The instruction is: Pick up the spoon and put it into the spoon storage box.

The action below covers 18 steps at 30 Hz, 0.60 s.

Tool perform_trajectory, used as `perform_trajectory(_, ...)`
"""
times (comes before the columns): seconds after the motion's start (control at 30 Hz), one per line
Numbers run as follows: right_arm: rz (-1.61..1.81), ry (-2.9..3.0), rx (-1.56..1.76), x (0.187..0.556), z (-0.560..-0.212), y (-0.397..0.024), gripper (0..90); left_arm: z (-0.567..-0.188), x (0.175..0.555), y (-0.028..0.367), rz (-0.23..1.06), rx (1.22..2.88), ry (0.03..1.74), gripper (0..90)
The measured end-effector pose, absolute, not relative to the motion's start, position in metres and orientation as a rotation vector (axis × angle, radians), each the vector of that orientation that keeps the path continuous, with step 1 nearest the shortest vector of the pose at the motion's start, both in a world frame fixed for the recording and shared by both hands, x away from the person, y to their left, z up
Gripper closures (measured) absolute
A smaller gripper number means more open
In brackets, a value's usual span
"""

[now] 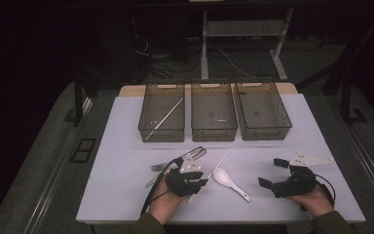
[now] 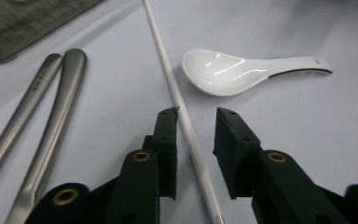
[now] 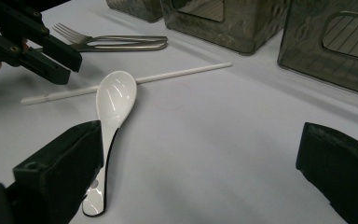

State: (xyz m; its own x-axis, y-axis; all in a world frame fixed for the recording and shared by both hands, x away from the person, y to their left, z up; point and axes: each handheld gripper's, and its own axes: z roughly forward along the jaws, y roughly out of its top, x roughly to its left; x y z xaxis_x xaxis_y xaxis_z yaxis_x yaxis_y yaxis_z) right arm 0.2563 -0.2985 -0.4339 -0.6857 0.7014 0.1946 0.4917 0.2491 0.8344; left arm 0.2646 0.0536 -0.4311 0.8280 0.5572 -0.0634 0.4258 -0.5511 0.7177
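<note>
Chopstick [image 1: 222,161], white and thin, lies slantwise at the middle of the white tabletop [image 1: 126,122] in the high view, running from the left claw [image 1: 193,175] up toward the middle bin [image 1: 213,111]. A white spoon [image 1: 230,182] lies just right of it, bowl toward the upper left. A fork [image 1: 163,166] and other metal cutlery lie at the left claw's left. Three dark mesh bins stand in a row across the upper part of the frame; the left bin [image 1: 162,112] holds a second thin stick [image 1: 164,119], leaning diagonally. The right claw [image 1: 274,171] rests at the lower right, apart from everything, jaws spread.

In the left gripper view, the left claw [image 2: 196,114] is released, its two black jaws set to either side of the chopstick [image 2: 186,126], which runs from the top of the frame down between them; the left jaw tip is very near it. The spoon [image 2: 242,71] lies at the upper right, and two metal handles [image 2: 46,107] lie at the left.

In the right gripper view, the right claw [image 3: 200,158] is wide open over bare tabletop. The spoon [image 3: 112,112] runs along the left jaw, its bowl touching the chopstick [image 3: 121,83]. The fork [image 3: 107,39] sits at the upper left, beside the left claw [image 3: 51,58].
</note>
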Motion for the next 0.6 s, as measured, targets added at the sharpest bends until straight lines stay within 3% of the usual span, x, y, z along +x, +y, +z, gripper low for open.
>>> perform_trajectory(0.6, 1.412, 2.3, 1.123, 0.256, -0.434, -0.298, 0.8, -0.444, 0.266, 0.046, 0.246, 2.318, 0.711, 78.2)
